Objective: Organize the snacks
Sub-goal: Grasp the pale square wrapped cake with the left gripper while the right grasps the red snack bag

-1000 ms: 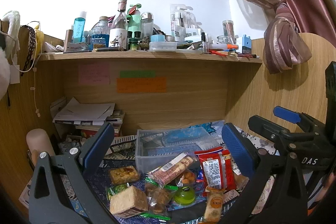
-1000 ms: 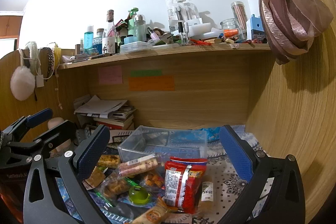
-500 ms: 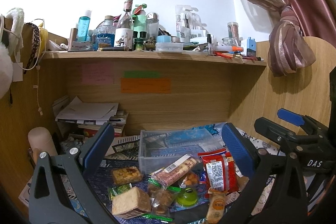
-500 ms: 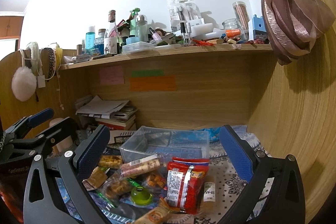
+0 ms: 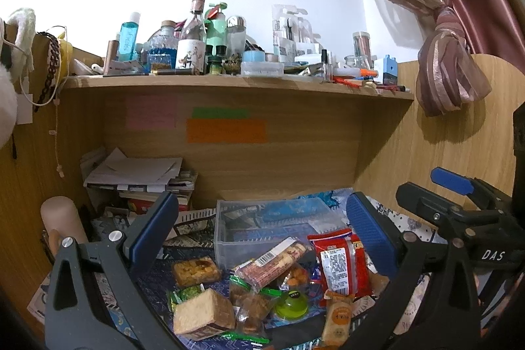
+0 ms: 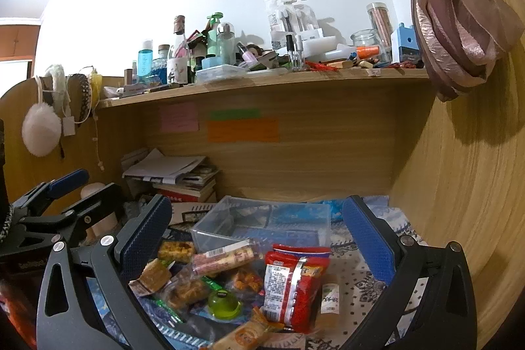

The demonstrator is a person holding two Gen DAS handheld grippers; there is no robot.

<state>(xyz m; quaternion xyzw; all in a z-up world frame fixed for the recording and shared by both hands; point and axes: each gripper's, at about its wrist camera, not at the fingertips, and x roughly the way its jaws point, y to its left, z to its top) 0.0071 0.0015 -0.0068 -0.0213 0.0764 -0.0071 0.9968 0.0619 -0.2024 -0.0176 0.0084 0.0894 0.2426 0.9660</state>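
A pile of wrapped snacks lies on a patterned cloth (image 6: 357, 281) in front of an empty clear plastic box (image 5: 262, 222) (image 6: 262, 223). In it are a red packet (image 5: 341, 264) (image 6: 292, 284), a long bar with a barcode (image 5: 272, 263) (image 6: 226, 258), a green jelly cup (image 5: 292, 304) (image 6: 224, 304) and a pale cake block (image 5: 203, 312). My left gripper (image 5: 262, 238) is open above the pile, holding nothing. My right gripper (image 6: 256, 238) is open above the pile too, holding nothing. Each gripper also shows at the edge of the other's view.
The desk is a wooden alcove with a shelf (image 5: 229, 81) crowded with bottles and jars. A stack of papers and books (image 5: 141, 179) sits at the back left. A wooden side wall (image 6: 459, 186) stands close on the right. A tied pink curtain (image 5: 449, 74) hangs at the upper right.
Both views have drifted slightly: the scene sits a little lower and further right in the left wrist view. The snacks and box have not moved. Both grippers stay open.
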